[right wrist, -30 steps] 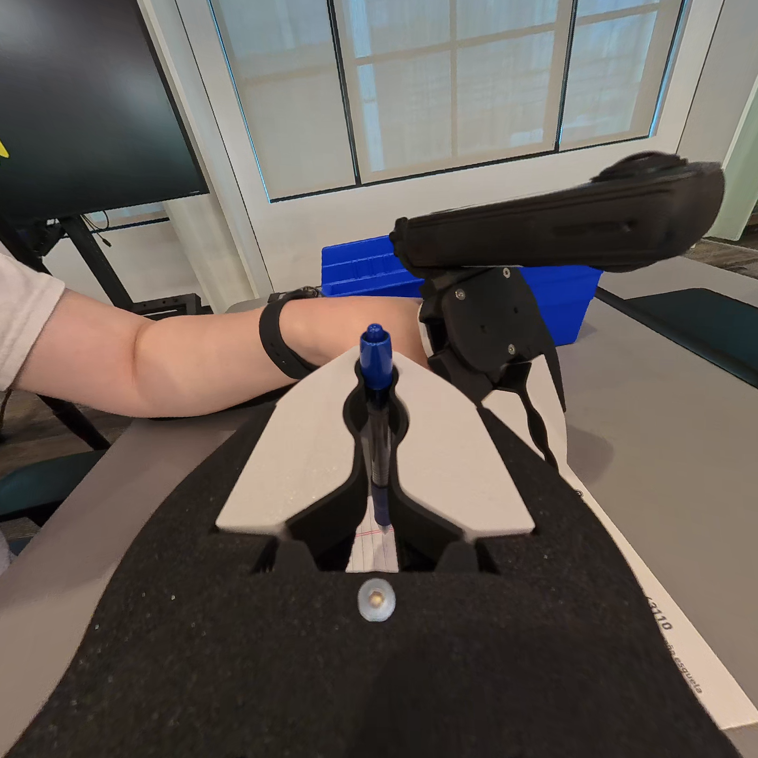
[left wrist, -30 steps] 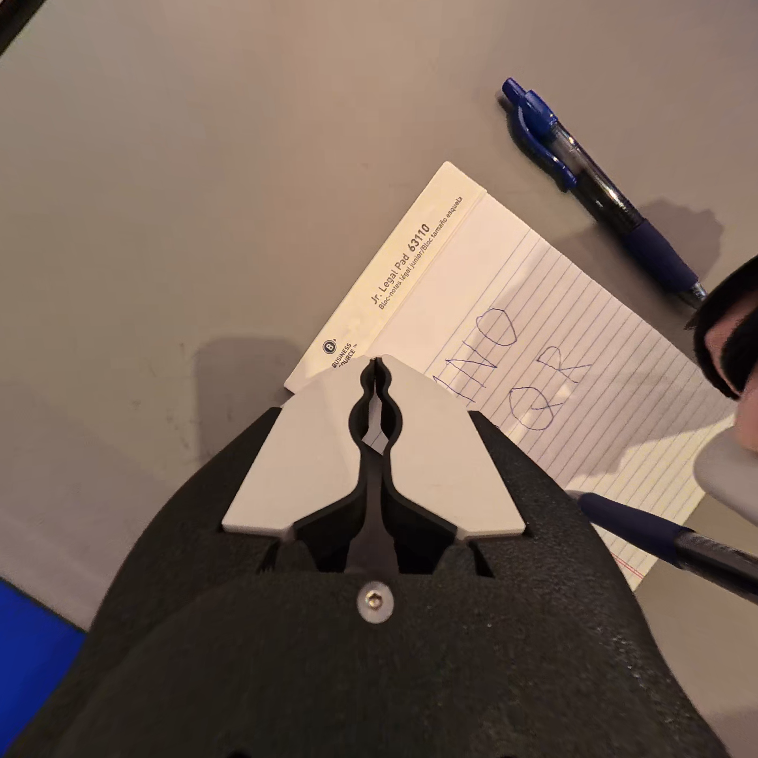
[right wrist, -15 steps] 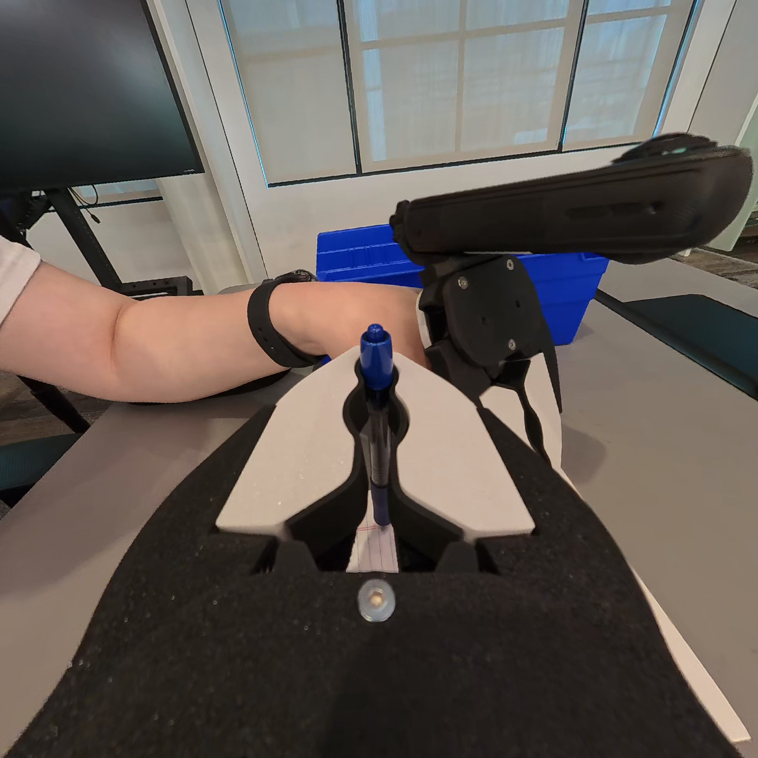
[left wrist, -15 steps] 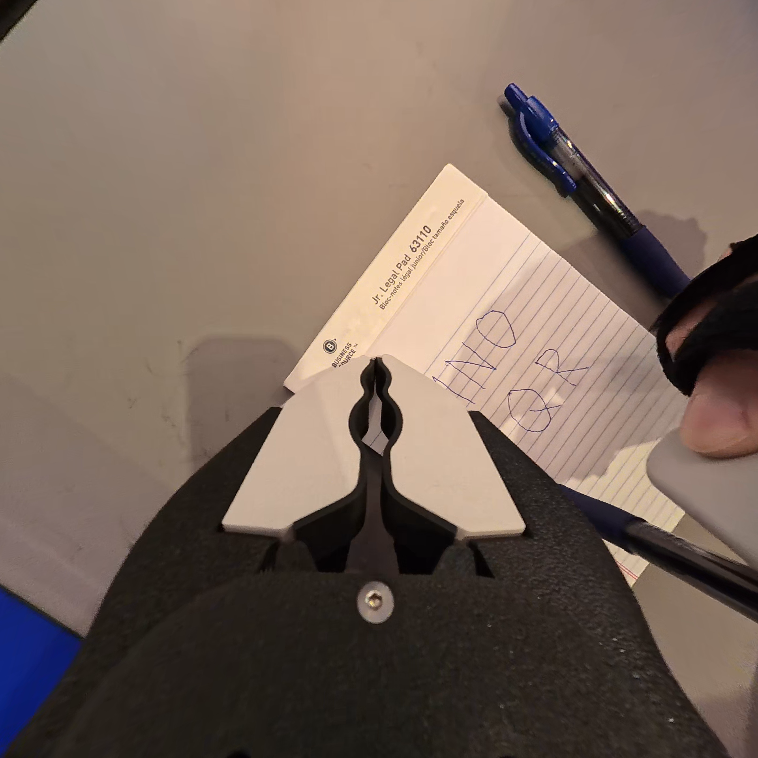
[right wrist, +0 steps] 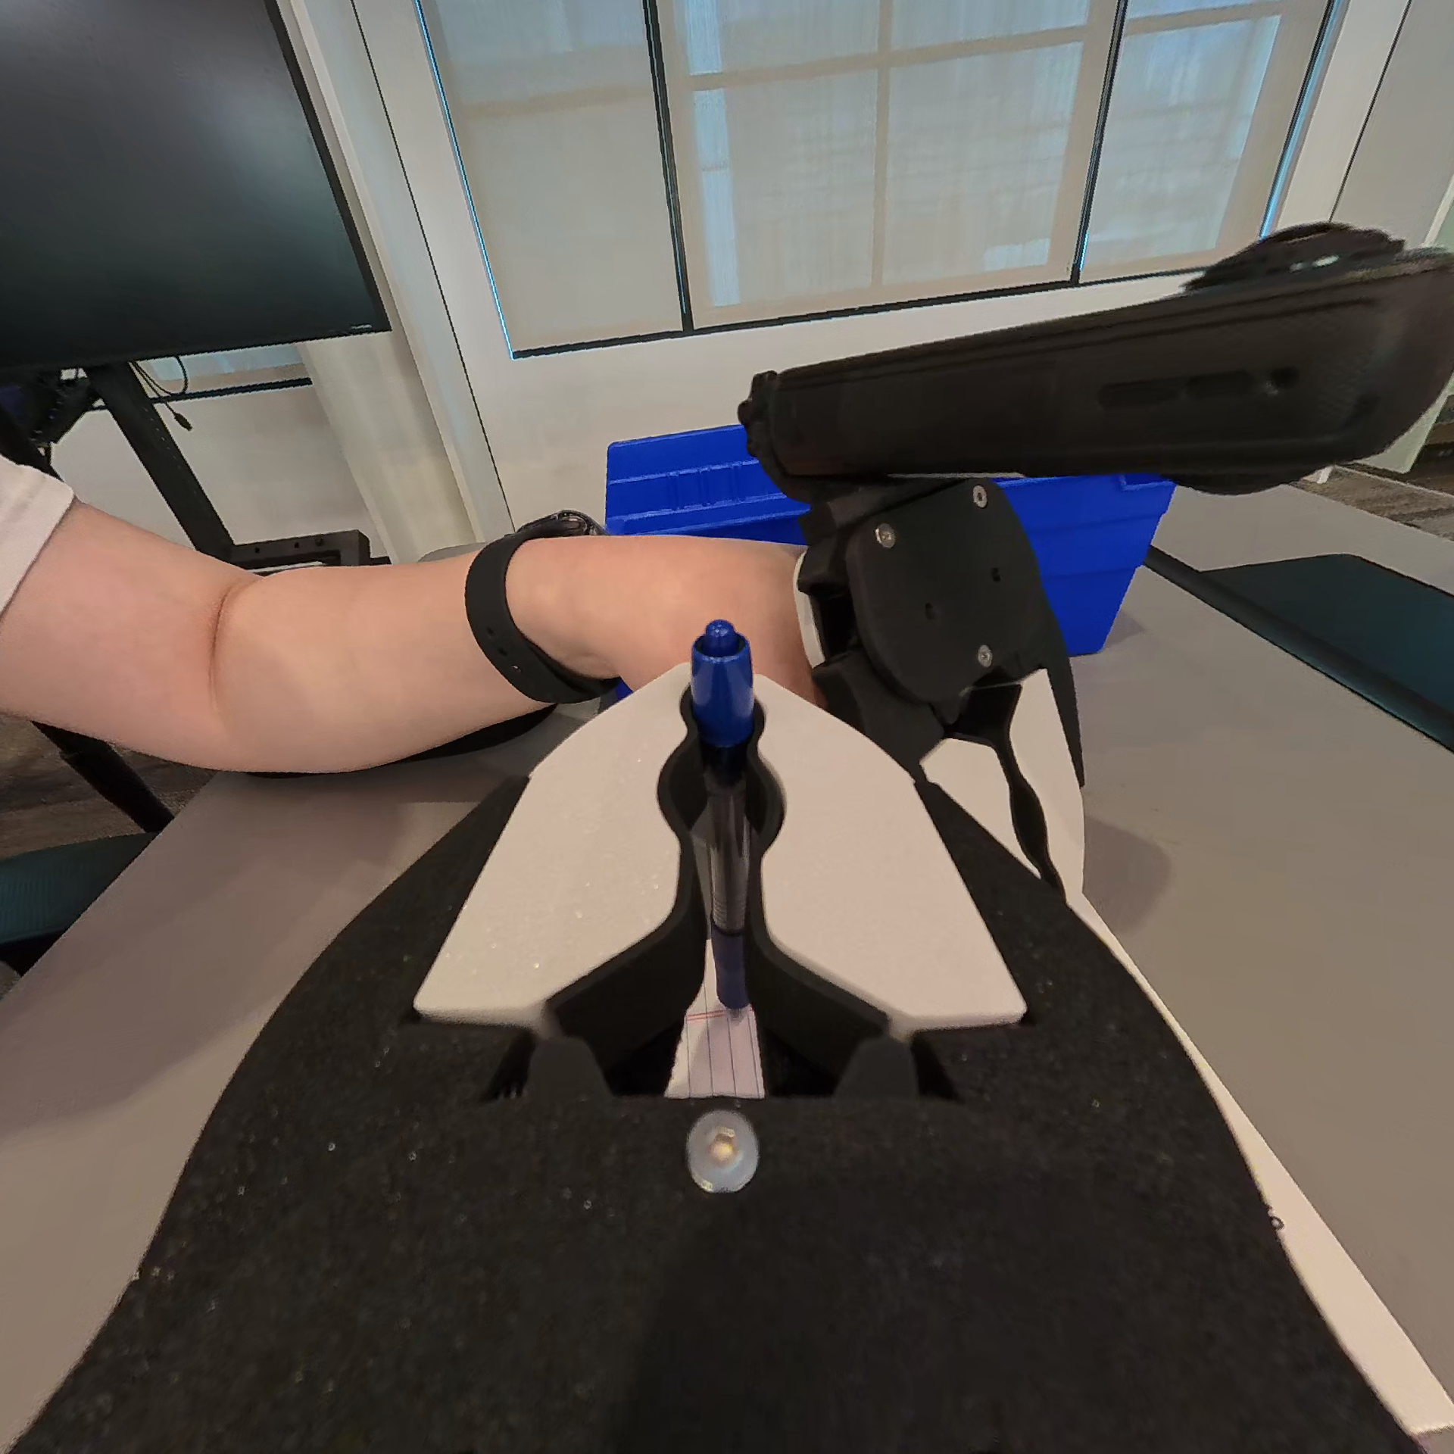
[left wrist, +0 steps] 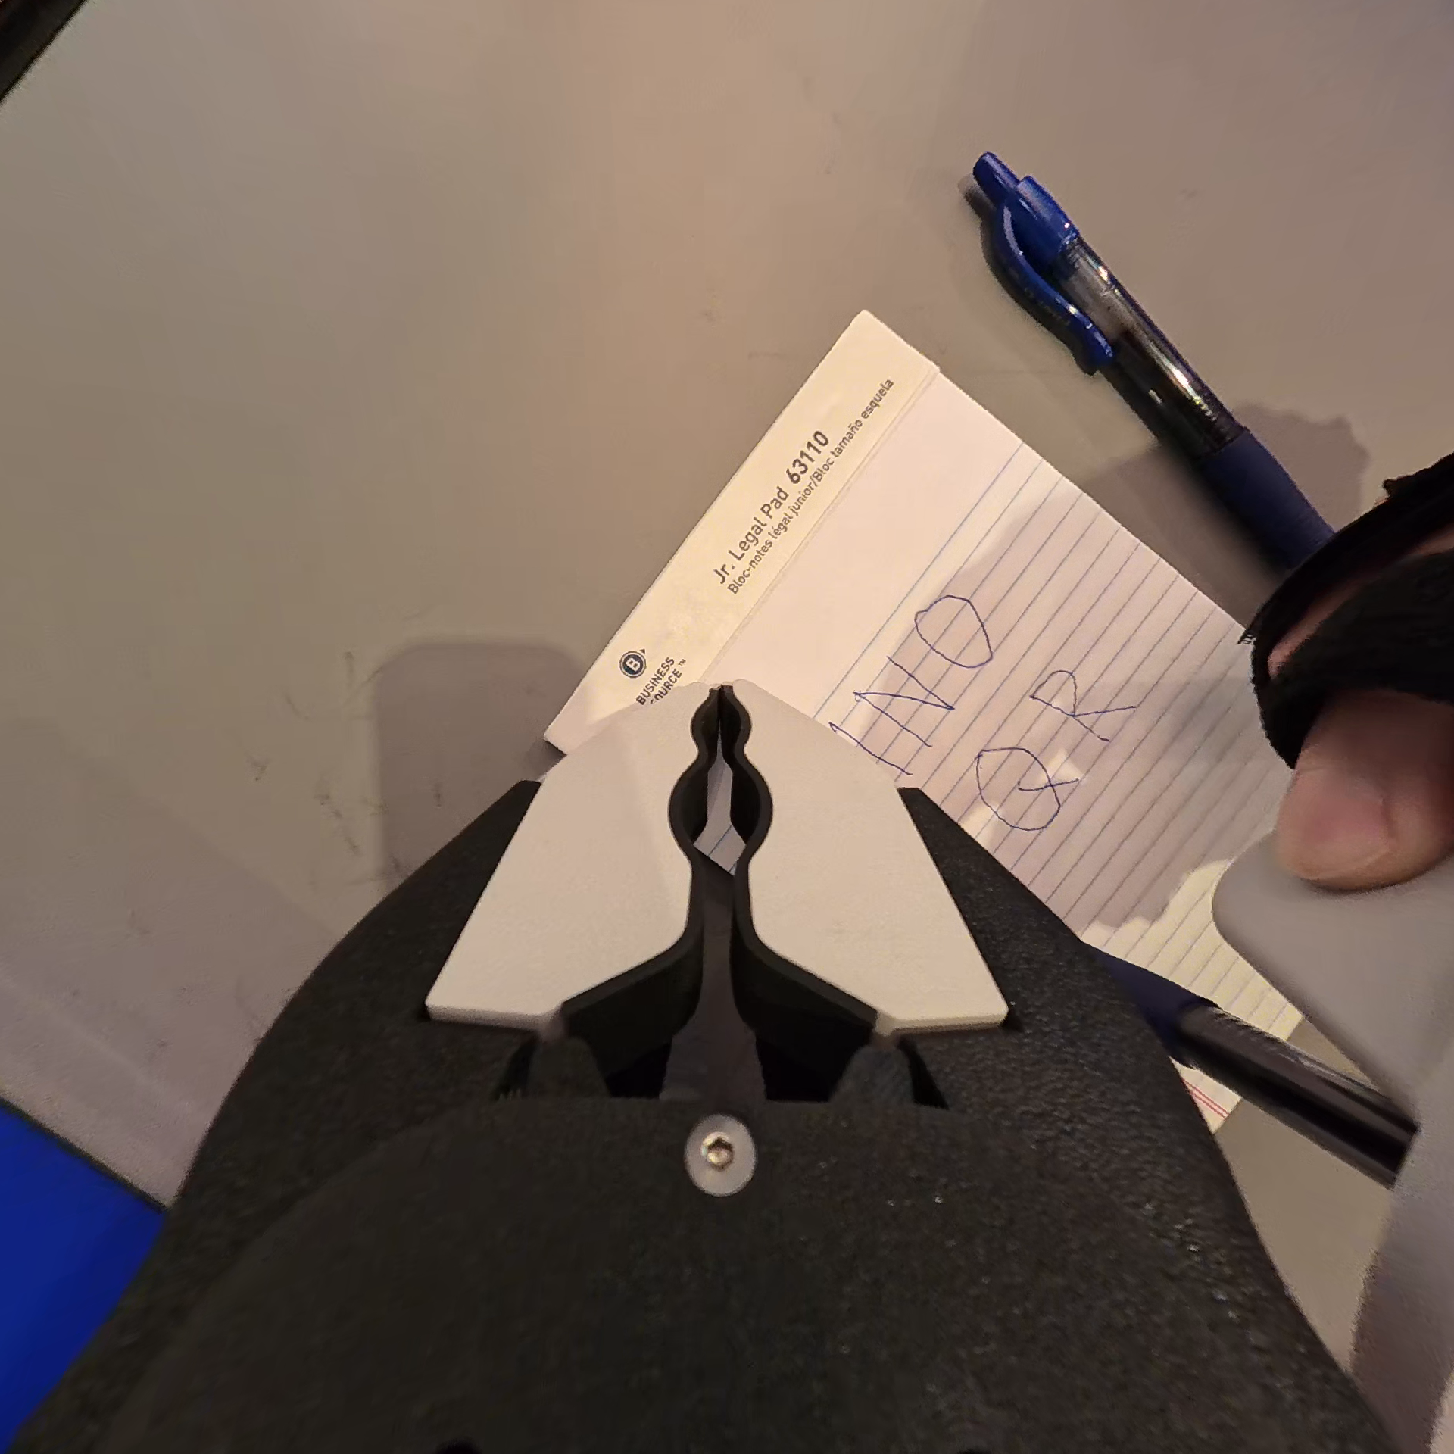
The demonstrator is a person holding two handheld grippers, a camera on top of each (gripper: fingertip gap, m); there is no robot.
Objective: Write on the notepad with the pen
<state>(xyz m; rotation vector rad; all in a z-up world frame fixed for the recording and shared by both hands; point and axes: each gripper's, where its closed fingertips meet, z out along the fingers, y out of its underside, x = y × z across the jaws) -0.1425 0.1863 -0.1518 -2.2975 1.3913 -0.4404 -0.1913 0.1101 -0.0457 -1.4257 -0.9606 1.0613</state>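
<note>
Notepad (left wrist: 1015, 566): white w/ blue ruled lines, cream top strip, blue ink marks. Spare pen (left wrist: 1133, 354), upper right: blue & clear. Table (left wrist: 393, 315) grey. Bin (right wrist: 1086, 543) bright blue.

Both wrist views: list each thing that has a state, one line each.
left gripper: shut, empty, tips over the notepad's corner.
right gripper: shut on the pen.
pen: held upright, tip on the page.
notepad: flat on the table, page already written on.
spare pen: lying loose beside the notepad.
</note>
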